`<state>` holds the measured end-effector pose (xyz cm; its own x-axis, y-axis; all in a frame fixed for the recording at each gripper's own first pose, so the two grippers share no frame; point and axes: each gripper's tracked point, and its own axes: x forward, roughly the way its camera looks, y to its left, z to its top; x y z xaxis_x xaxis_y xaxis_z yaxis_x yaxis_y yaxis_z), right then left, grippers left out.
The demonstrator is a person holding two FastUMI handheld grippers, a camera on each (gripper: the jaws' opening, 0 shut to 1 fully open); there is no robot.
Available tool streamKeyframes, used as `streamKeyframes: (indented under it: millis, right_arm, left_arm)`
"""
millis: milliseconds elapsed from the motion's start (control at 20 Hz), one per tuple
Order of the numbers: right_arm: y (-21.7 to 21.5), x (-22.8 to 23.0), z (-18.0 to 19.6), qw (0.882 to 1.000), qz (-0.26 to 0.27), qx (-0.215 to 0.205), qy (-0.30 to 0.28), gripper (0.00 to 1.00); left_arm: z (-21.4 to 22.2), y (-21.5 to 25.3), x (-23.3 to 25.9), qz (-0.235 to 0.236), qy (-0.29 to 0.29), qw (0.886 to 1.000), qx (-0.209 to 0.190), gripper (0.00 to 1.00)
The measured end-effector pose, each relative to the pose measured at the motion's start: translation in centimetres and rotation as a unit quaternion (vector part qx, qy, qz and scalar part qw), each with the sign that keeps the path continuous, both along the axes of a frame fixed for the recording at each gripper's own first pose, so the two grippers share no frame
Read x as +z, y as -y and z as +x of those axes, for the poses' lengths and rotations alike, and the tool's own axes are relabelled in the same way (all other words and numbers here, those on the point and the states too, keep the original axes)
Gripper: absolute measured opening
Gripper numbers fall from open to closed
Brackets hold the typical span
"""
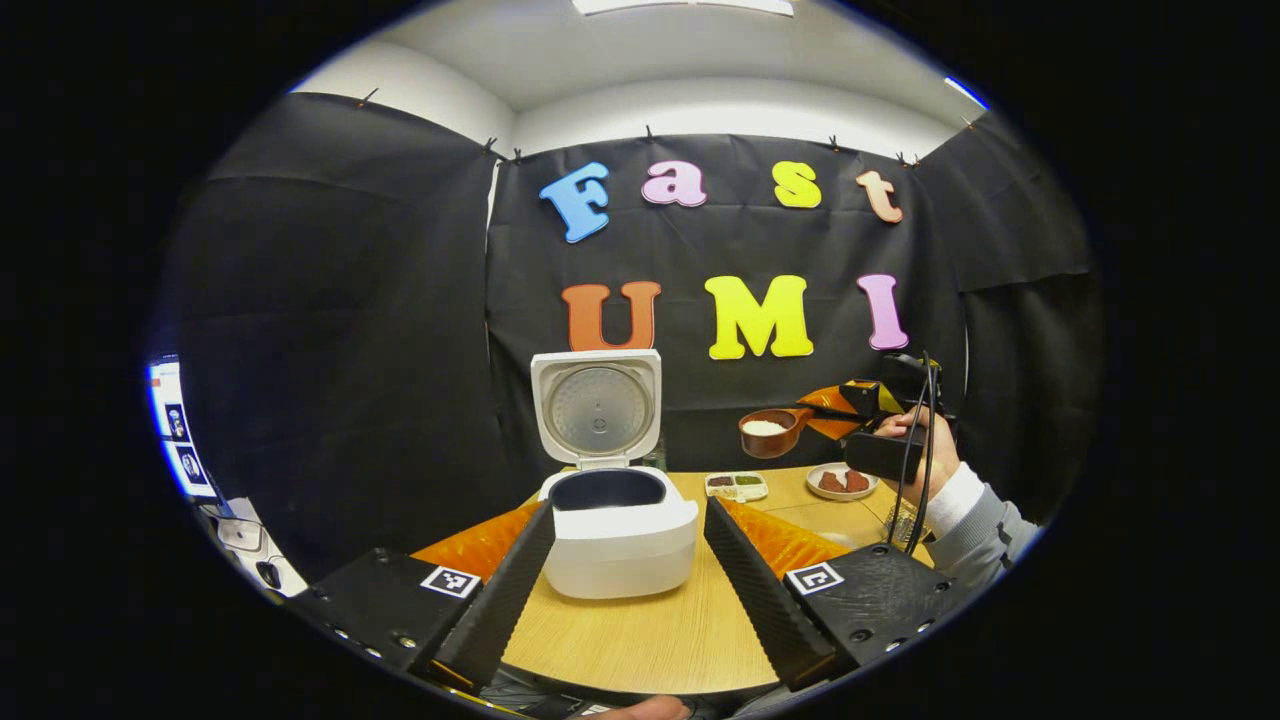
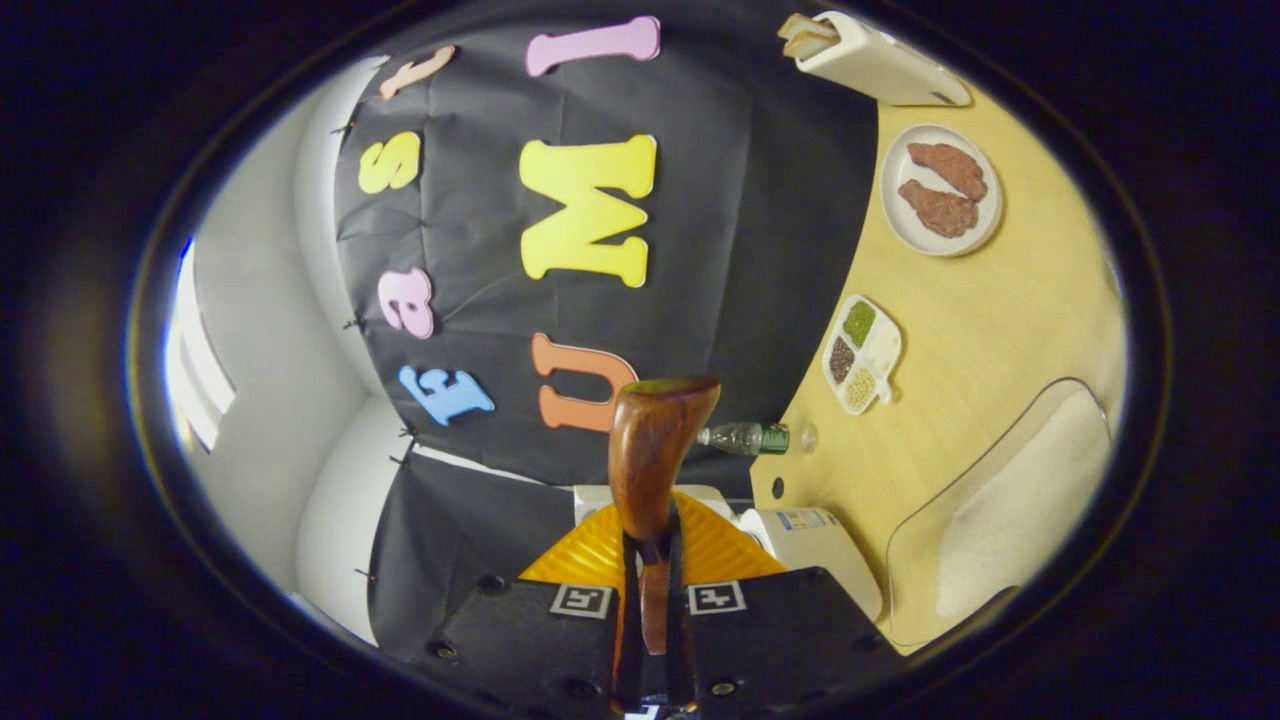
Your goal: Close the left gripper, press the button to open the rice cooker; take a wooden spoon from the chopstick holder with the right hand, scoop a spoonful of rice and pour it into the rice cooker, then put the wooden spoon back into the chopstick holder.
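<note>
The white rice cooker (image 1: 620,545) stands on the wooden table with its lid (image 1: 597,405) raised and its dark pot exposed. My left gripper (image 1: 628,512) is open, one finger on each side of the cooker, a little in front of it. To the cooker's right and above its rim, my right gripper (image 1: 850,405) holds the wooden spoon (image 1: 768,432), whose bowl carries white rice. In the right gripper view, the right gripper (image 2: 650,548) is shut on the spoon's handle (image 2: 650,470); this view is rolled sideways. The white chopstick holder (image 2: 875,62) lies far off.
A plate of meat pieces (image 1: 842,482) and a small divided dish (image 1: 737,486) sit behind and right of the cooker. A clear rice container (image 2: 1010,520), a water bottle (image 2: 745,437) and the table (image 2: 960,330) show in the right gripper view. A hand (image 1: 915,440) holds the right gripper.
</note>
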<state>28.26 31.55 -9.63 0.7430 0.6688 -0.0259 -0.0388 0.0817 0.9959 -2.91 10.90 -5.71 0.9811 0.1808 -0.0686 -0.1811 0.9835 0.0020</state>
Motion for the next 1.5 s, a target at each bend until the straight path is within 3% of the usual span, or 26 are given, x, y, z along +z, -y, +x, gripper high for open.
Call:
streamKeyframes:
  millis: [200,350,600,750,1050,1300,1500]
  right_arm:
    - [-6.2,-0.8,1.7,0.998,-0.060,0.029,0.018,0.14]
    - [-10.7,-1.6,2.6,0.989,-0.130,0.046,0.047,0.14]
    - [-17.0,-3.3,3.9,0.966,-0.231,0.060,0.099,0.14]
    - [-19.0,-4.8,4.3,0.943,-0.303,0.059,0.122,0.15]
    - [-22.2,-4.2,2.7,0.869,-0.436,0.067,0.224,0.14]
    - [-23.4,-1.8,0.6,0.808,-0.493,0.064,0.315,0.15]
    - [-24.0,-0.6,-0.3,0.752,-0.539,0.055,0.376,0.15]
  left_arm:
    - [0.5,-2.4,-0.7,0.004,-0.003,1.000,0.019,0.95]
    - [0.9,-3.3,-1.6,0.001,-0.011,1.000,0.026,0.96]
    - [0.4,-4.8,-2.3,0.004,-0.033,0.998,0.049,0.96]
    - [0.1,-4.6,-2.3,-0.002,-0.029,0.999,0.046,0.96]
    - [-0.2,-5.1,-2.6,0.001,-0.025,0.998,0.049,0.96]
    - [-0.2,-5.2,-2.5,-0.010,-0.026,0.998,0.053,0.96]
    - [-0.7,-5.2,-2.3,-0.010,-0.023,0.998,0.055,0.96]
